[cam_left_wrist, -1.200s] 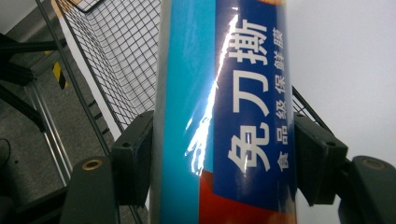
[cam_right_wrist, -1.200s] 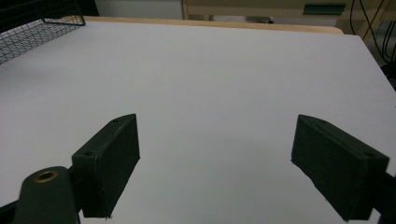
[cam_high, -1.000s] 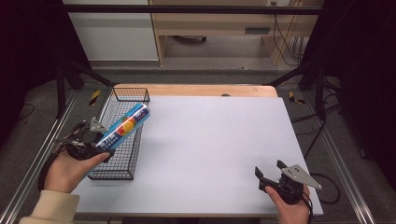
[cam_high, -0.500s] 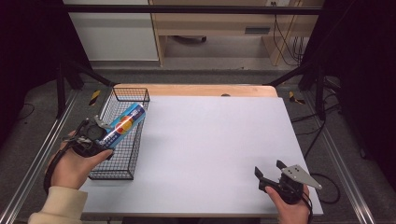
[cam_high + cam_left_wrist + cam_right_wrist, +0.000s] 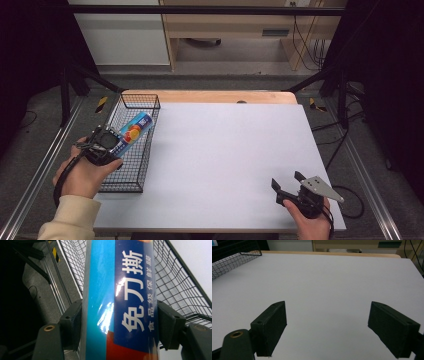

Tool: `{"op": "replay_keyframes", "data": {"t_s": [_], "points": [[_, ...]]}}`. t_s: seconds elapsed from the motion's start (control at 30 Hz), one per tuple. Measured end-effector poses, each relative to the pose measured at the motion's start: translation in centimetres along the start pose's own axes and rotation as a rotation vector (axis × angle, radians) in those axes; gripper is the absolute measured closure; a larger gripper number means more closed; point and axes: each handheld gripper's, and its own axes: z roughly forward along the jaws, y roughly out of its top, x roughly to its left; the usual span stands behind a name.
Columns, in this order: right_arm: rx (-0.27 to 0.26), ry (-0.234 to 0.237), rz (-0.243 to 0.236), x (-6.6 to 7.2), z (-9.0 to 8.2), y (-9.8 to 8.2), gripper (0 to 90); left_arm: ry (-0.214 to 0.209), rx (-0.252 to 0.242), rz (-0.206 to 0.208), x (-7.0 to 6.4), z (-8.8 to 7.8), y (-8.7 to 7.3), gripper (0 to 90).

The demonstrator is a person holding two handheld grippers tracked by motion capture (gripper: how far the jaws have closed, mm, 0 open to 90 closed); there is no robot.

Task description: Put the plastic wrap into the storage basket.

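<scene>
Blue box: the long cling-film box (image 5: 134, 131) sits at centre-left of the high view, tilted over the wire basket (image 5: 131, 187), far end pointing up-frame; its near end is in the jaws, so it looks carried, not lying loose.
Left gripper: the left gripper (image 5: 120, 325) has its jaws closed on the box's two long sides, pads flat on the wrapper, a hold that likely steers it lengthwise into the basket.
Basket: along the white table's (image 5: 225, 150) left edge, its mesh visible behind the box in the left gripper view.
Right gripper: the right gripper (image 5: 289, 186), lower right, jaws wide apart, holding nothing, well apart from the basket, apparently idle.
</scene>
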Motion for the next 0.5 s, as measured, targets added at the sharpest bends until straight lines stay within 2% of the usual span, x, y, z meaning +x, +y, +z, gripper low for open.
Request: {"op": "replay_keyframes", "data": {"t_s": [0.1,0.5], "points": [[0.001,0.004,0.004,0.0,0.0,0.0,15.5,0.01,0.008,-0.014,0.3,0.2,-0.1,32.3],[0.007,0.008,0.009,0.0,0.0,0.0,15.7,0.061,0.082,-0.001,0.3,1.5,0.6,32.3]]}}
